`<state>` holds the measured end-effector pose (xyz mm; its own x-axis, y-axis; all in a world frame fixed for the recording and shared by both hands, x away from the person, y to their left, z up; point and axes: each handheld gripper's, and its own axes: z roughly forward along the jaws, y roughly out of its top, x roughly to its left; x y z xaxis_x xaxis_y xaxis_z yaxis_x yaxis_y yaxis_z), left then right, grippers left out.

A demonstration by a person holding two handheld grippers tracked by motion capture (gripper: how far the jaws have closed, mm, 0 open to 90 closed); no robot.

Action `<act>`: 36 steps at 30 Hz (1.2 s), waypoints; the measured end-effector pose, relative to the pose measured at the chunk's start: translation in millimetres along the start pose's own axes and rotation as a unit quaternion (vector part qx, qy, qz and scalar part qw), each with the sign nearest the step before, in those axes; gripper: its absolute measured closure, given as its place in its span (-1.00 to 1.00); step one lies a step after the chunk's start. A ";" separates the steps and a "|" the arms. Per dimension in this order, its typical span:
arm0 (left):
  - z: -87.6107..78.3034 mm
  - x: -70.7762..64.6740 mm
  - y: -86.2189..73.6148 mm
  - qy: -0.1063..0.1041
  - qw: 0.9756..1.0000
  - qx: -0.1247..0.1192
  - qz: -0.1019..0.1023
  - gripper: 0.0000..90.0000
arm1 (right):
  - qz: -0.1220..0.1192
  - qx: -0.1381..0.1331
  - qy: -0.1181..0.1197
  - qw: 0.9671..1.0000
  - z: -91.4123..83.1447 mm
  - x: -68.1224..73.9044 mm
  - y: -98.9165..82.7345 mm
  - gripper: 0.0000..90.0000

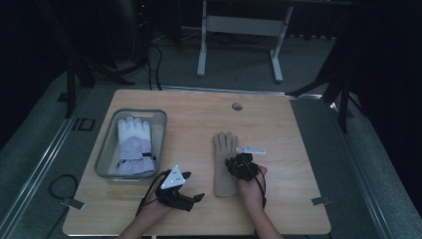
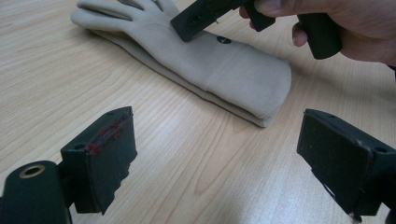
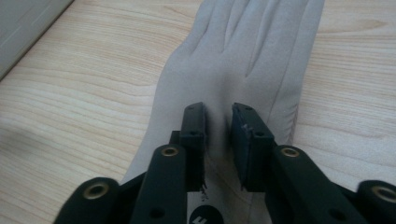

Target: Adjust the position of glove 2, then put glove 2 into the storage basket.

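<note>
A beige glove [image 1: 225, 149] lies flat in the middle of the wooden table [image 1: 298, 149], fingers pointing away from me. My right gripper [image 1: 238, 164] presses down on its palm. In the right gripper view the jaws [image 3: 218, 112] stand nearly together, with a narrow strip of the beige glove [image 3: 243, 46] between them. My left gripper [image 1: 195, 199] hovers near the front edge, left of the glove's cuff. Its jaws [image 2: 217, 121] are wide apart with nothing between them and face the cuff of the beige glove [image 2: 233, 70].
A grey bin [image 1: 104, 149] at the table's left holds a white and lilac glove [image 1: 134, 142]. A small round grommet [image 1: 237, 106] sits near the far edge. Bare wood lies to the right of the beige glove.
</note>
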<state>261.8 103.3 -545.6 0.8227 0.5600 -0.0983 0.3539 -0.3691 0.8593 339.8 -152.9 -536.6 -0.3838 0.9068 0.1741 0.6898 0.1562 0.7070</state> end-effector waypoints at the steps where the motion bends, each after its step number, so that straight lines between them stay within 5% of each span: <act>1: 0.0 -0.3 0.1 -0.001 1.000 -0.001 -0.001 -0.74 | 0.001 0.000 0.009 1.000 -2.4 -0.6 0.7 0.47; 7: 1.9 -2.4 0.7 0.001 1.000 -0.002 0.006 -0.74 | -0.027 -0.015 0.027 0.999 -13.1 -4.2 4.4 -0.04; 10: 2.5 -3.1 1.3 0.001 1.000 0.001 0.006 -0.74 | -0.036 -0.013 0.065 0.997 -17.1 -11.1 6.8 -0.45; 14: 4.6 -3.8 1.4 0.003 1.000 0.000 0.008 -0.74 | -0.052 -0.005 0.117 0.992 -22.1 -17.9 6.1 -0.67; 18: 6.5 -5.8 2.4 -0.003 1.000 0.001 0.015 -0.74 | -0.079 -0.005 0.152 0.985 -27.5 -28.4 4.5 -0.62; 23: 11.2 -9.2 3.9 -0.014 1.000 -0.003 0.021 -0.74 | -0.120 -0.021 0.164 0.979 -32.1 -43.9 4.5 -0.68; 27: 15.0 -11.7 7.1 -0.018 1.000 -0.009 0.020 -0.74 | -0.116 -0.029 0.161 0.980 -36.8 -53.3 8.1 -0.70; 31: 18.0 -10.8 11.5 -0.017 1.000 -0.018 0.011 -0.74 | -0.104 -0.033 0.142 0.984 -39.2 -56.1 11.4 -0.70; 36: 24.3 -9.1 17.4 -0.022 1.000 -0.017 0.007 -0.73 | -0.115 -0.031 0.151 0.981 -39.2 -56.8 16.5 -0.67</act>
<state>271.3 73.7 -542.0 0.8465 0.5212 -0.1087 0.3287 -0.3511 0.8768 348.9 -217.2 -508.0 -0.6960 0.6914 0.1935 0.5282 0.3105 0.7904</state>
